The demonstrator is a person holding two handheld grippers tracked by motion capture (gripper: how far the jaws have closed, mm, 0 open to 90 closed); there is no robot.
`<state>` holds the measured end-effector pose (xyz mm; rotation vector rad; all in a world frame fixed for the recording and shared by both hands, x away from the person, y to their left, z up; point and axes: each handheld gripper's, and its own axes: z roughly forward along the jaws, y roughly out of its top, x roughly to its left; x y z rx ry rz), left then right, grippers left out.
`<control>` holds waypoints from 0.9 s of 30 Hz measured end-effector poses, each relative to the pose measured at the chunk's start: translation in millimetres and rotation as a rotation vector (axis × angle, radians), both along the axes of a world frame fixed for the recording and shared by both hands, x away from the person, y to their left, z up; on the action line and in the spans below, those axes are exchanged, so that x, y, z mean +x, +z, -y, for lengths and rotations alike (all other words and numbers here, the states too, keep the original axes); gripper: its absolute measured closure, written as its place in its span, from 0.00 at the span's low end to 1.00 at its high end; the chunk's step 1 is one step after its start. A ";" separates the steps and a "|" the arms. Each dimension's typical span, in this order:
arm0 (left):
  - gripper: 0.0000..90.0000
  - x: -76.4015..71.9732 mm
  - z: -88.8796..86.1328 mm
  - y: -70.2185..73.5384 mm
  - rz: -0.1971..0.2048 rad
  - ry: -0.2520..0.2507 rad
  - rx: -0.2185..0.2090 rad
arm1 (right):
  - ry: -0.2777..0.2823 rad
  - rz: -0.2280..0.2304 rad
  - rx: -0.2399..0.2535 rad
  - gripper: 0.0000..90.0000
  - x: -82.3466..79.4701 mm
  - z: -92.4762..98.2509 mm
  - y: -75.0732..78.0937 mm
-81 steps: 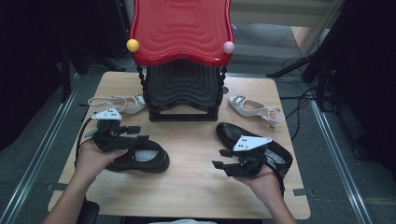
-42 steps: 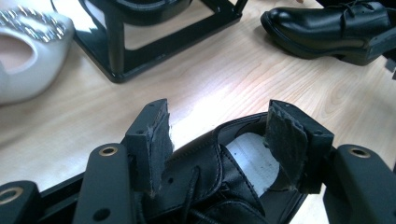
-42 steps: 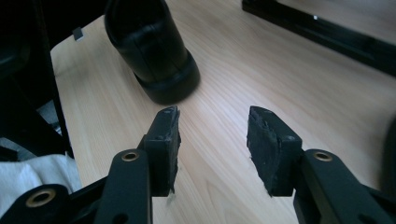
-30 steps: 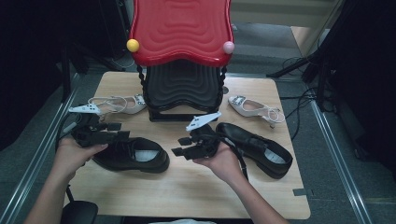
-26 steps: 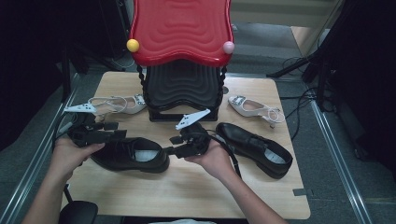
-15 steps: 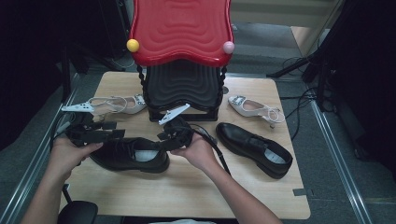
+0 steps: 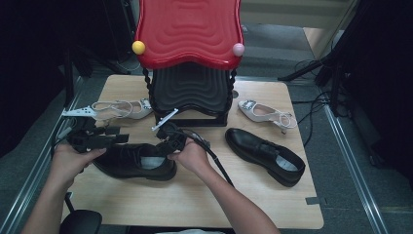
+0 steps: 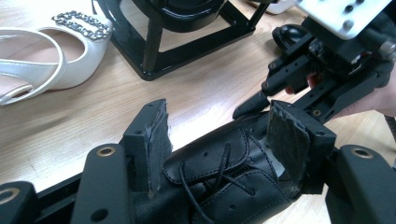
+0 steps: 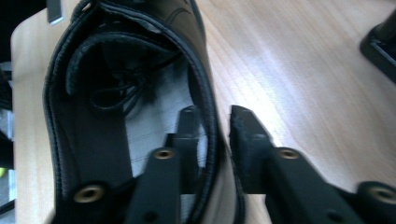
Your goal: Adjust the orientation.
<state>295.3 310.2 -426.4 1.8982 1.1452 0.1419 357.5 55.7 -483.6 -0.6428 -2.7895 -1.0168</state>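
Both grippers' jaws clamp one black shoe (image 7: 134, 161) on the table (image 7: 272, 204).

Red-topped rack (image 7: 189, 29) stands at worktop (image 7: 272, 209) rear. White sandal (image 7: 117, 109) lies left of it, another (image 7: 265, 112) right. Second black shoe (image 7: 265, 155) right; possibly strapped.

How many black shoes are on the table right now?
2. One black shoe lies front left, with the left gripper and right gripper at it. The other lies front right, apart from both. More could be hidden behind the rack.
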 end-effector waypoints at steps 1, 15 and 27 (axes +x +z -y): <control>0.43 0.1 -0.1 0.0 0.001 0.002 0.000 | -0.014 -0.001 -0.006 0.90 -0.5 0.5 2.0; 0.44 -1.5 -0.7 2.9 0.016 0.014 -0.012 | -0.014 0.061 0.042 0.97 -9.9 13.4 17.2; 0.48 -2.7 6.5 5.2 0.024 0.000 -0.019 | -0.097 0.064 0.118 0.97 -17.9 65.2 31.0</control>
